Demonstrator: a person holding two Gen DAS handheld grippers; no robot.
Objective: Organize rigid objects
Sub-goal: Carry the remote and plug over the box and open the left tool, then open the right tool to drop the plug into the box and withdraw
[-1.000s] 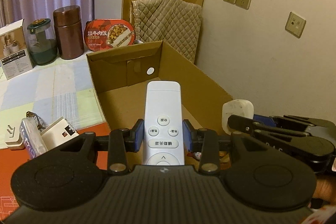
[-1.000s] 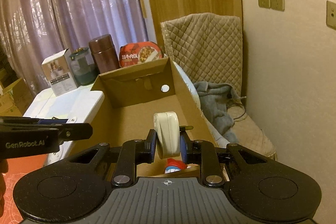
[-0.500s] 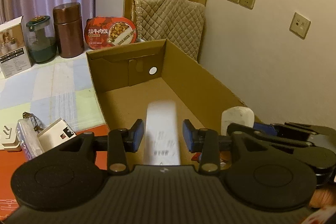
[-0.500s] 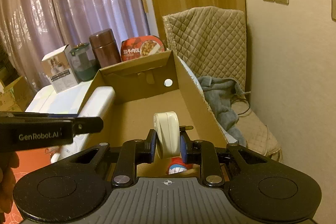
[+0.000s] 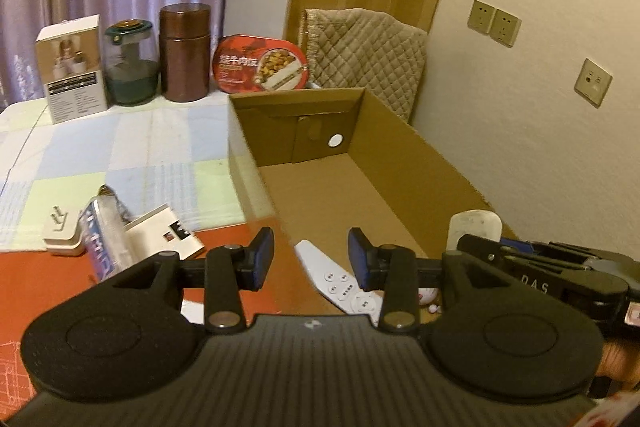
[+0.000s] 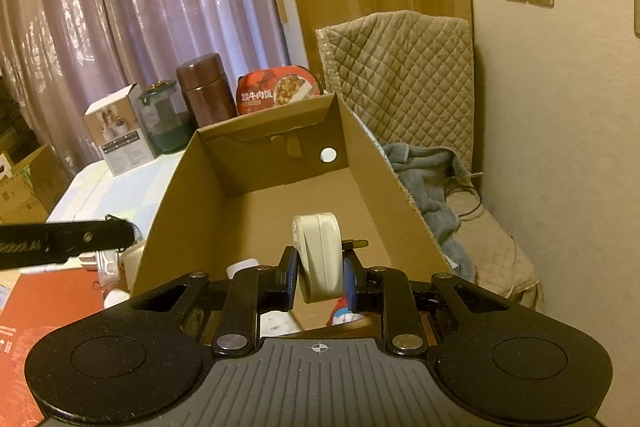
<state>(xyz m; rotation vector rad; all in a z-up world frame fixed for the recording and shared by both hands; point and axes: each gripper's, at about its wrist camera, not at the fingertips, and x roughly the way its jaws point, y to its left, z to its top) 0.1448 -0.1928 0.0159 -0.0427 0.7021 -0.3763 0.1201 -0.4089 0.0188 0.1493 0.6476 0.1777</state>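
The white remote [image 5: 340, 283] lies slanted on the floor of the open cardboard box [image 5: 420, 163], below my left gripper [image 5: 311, 259]. That gripper is open, with nothing between its blue pads, and hangs over the box's near left corner. My right gripper [image 6: 320, 277] is shut on a white plug adapter [image 6: 320, 255], held on edge above the box's [image 6: 168, 211] near end. In the left wrist view the right gripper [image 5: 540, 275] and its adapter [image 5: 474, 227] show at the right. The left gripper's finger [image 6: 64, 241] reaches in from the left of the right wrist view.
A small white plug [image 5: 60, 231], a clear packet [image 5: 100, 239] and a small white box [image 5: 160, 239] lie left of the box. A carton [image 5: 72, 71], a glass jar [image 5: 128, 67], a brown canister [image 5: 184, 53] and a red meal pack [image 5: 260, 65] stand behind. A small toy [image 6: 344, 311] lies in the box.
The remote left my left gripper's pads and dropped onto the box floor. The left gripper then shifted left, towards the box's left wall. The right gripper kept still with its adapter.
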